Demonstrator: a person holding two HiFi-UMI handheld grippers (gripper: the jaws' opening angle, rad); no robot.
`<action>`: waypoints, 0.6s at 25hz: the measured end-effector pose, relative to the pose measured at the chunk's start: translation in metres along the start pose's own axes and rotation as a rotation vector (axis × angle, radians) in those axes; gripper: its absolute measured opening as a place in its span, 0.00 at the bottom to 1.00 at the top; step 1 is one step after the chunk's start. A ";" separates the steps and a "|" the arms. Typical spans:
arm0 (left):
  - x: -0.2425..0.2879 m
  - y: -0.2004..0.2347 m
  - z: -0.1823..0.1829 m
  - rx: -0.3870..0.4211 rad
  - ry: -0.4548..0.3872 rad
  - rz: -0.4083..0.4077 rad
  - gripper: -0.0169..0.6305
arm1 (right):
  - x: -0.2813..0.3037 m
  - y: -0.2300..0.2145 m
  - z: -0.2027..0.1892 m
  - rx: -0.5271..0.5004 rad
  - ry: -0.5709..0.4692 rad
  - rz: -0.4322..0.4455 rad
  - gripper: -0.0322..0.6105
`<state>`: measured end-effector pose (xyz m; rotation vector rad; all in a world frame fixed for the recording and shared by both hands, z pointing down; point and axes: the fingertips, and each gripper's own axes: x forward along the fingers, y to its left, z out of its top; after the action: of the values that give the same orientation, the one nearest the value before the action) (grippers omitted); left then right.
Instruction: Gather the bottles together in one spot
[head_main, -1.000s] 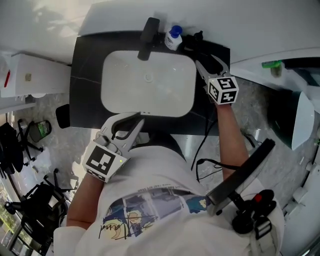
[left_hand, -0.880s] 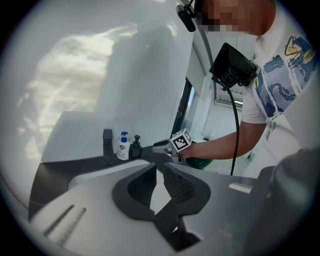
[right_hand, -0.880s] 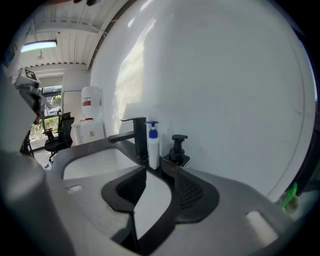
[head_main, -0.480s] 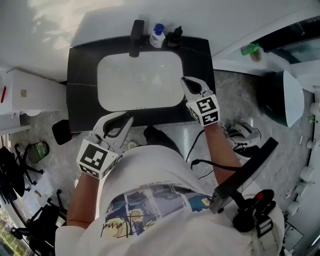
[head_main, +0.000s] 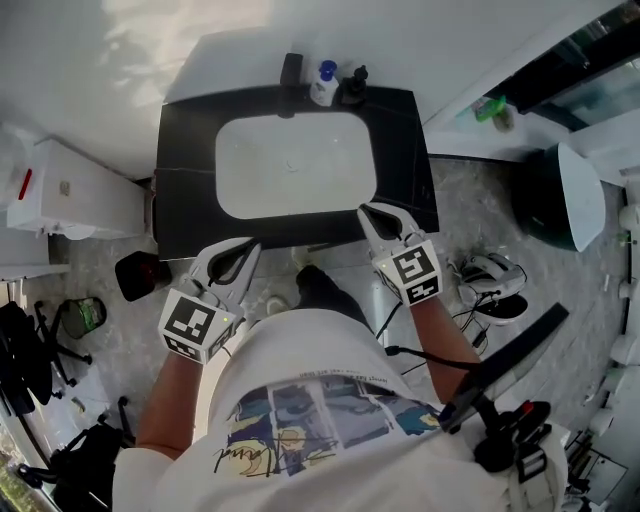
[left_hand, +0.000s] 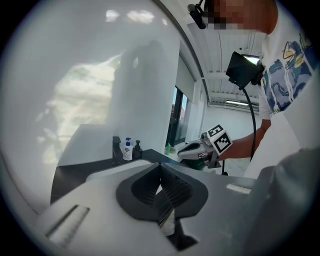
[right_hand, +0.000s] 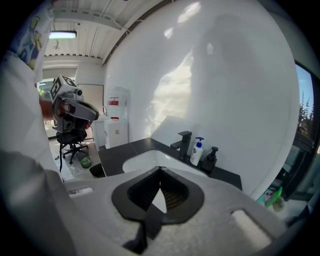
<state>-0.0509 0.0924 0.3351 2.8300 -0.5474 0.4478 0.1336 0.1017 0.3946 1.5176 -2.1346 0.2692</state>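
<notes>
Black counter (head_main: 185, 170): white bottle (head_main: 324, 86) beside black bottle (head_main: 352, 86); left hand-held gripper (head_main: 248, 248), right hand-held gripper (head_main: 369, 213) closed, empty

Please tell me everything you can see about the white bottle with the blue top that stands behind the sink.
The white bottle is a slim pump bottle, plastic by its look, with a blue pump head and a blue label whose print is too small to read. It stands upright on the black counter at the back edge of the sink, between the black faucet and a black pump bottle. Whether it touches either neighbour cannot be told. Nothing holds it.
</notes>
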 end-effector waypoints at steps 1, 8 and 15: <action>-0.004 -0.002 -0.003 -0.008 0.012 -0.002 0.03 | -0.007 0.009 0.003 0.006 -0.010 0.004 0.05; -0.028 -0.018 -0.017 -0.020 0.056 -0.010 0.03 | -0.042 0.055 0.026 -0.029 -0.082 -0.007 0.05; -0.037 -0.031 -0.018 0.000 0.030 -0.017 0.03 | -0.061 0.071 0.039 -0.043 -0.120 0.011 0.05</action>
<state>-0.0759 0.1378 0.3346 2.8208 -0.5175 0.4860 0.0717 0.1601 0.3393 1.5333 -2.2265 0.1382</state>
